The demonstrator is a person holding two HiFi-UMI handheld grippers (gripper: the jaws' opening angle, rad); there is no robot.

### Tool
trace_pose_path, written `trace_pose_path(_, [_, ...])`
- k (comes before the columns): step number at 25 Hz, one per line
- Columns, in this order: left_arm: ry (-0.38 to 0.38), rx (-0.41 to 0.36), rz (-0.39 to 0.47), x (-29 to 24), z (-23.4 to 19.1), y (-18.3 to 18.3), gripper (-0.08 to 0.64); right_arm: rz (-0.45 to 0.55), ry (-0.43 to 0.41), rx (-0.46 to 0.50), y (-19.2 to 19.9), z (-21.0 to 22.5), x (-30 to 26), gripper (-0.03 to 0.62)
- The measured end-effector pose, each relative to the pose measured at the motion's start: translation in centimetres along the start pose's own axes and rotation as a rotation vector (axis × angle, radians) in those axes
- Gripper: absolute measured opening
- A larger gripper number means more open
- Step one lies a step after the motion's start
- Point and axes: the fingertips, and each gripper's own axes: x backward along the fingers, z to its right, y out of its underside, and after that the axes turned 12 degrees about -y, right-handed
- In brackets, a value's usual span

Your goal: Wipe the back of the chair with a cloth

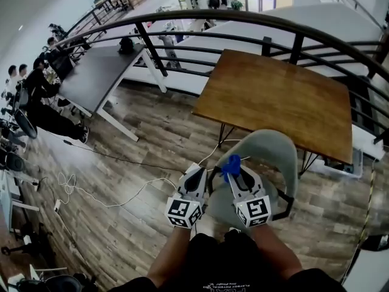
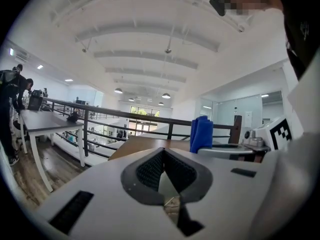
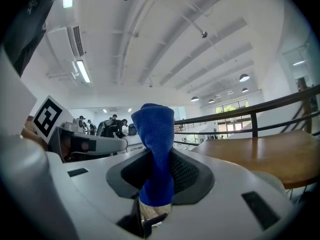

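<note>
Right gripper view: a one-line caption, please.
Right gripper with jaws shut on a blue cloth; brown wooden table and black metal railing beyond.

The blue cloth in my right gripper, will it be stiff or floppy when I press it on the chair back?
Probably soft: the blue cloth bunches where the right gripper pinches it. Its short free end stands upright, so it may hold some shape. The knit-looking surface likely grips rather than slips.
</note>
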Motion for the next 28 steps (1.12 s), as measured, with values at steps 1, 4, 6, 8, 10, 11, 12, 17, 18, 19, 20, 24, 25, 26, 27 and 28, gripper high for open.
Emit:
trace_pose_path(1, [0.0,-0.005,-0.014,-0.6,0.2,0.4,0.006,0.0,0.009,-0.007,0.2,0.7,0.0,0.109])
trace_pose_path(4, [0.014,-0.013,-0.035,-1.9,0.7,0.9,0.006,0.0,0.032,-0.019,0.6,2.3,0.0,0.109])
trace_pose_path(6, [0.039,-0.013,-0.038,-2.9,1.0,0.7,0.006,-0.001,0.052,-0.025,0.7,3.3,-0.2,0.109])
trace_pose_path(8, [0.069,-0.008,-0.042,-4.2,1.2,0.8,0.006,-0.009,0.077,-0.03,0.9,4.7,-0.7,0.109])
trace_pose_path(10, [0.101,-0.011,-0.048,-5.6,1.2,0.8,0.006,-0.019,0.103,-0.035,1.1,5.7,-1.5,0.109])
trace_pose_path(11, [0.119,-0.013,-0.051,-6.2,1.1,0.8,0.006,-0.023,0.117,-0.037,1.1,6.1,-2.0,0.109])
trace_pose_path(12, [0.14,-0.013,-0.054,-7.0,1.0,0.7,0.006,-0.024,0.133,-0.037,1.1,6.5,-2.5,0.109])
trace_pose_path(17, [0.243,-0.013,-0.058,-11.2,-0.1,-0.3,0.006,-0.021,0.222,-0.03,0.3,8.3,-5.1,0.109])
trace_pose_path(18, [0.269,-0.017,-0.06,-12.1,-0.3,-0.5,0.006,-0.025,0.245,-0.03,0.3,8.6,-5.6,0.109])
trace_pose_path(19, [0.299,-0.018,-0.061,-12.8,-0.4,-0.6,0.006,-0.031,0.27,-0.03,0.5,8.9,-6.0,0.109])
trace_pose_path(20, [0.332,-0.013,-0.062,-13.4,-0.5,-0.5,0.006,-0.037,0.295,-0.033,0.8,9.2,-6.3,0.109])
trace_pose_path(24, [0.441,0.018,-0.065,-15.8,-0.6,-0.2,0.006,-0.062,0.392,-0.051,2.3,10.4,-7.1,0.109])
trace_pose_path(25, [0.462,0.025,-0.072,-16.3,-0.5,0.0,0.006,-0.069,0.419,-0.057,2.7,10.7,-7.1,0.109])
trace_pose_path(26, [0.482,0.032,-0.08,-16.7,-0.4,0.1,0.006,-0.075,0.447,-0.064,3.2,11.0,-7.0,0.109])
trace_pose_path(27, [0.5,0.037,-0.088,-17.0,-0.2,0.3,0.006,-0.08,0.473,-0.072,3.6,11.3,-6.8,0.109])
trace_pose_path(28, [0.514,0.039,-0.094,-17.2,-0.1,0.6,0.006,-0.084,0.496,-0.08,4.0,11.7,-6.7,0.109])
